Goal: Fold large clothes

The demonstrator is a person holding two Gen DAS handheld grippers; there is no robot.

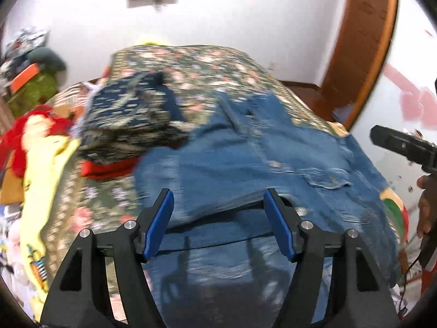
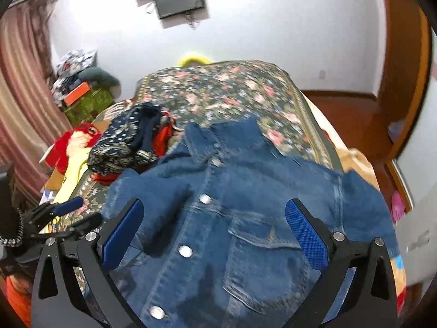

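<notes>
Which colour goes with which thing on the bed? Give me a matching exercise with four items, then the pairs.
Things:
1. jacket
2. bedspread
3. folded pile
4. left gripper

Descriptions:
A. dark floral print covering the bed
B. blue denim with metal buttons, spread flat
C. open, blue pads apart above the denim
D. navy patterned cloth stacked over red, left of the jacket

Pairs: 1-B, 2-A, 3-D, 4-C
</notes>
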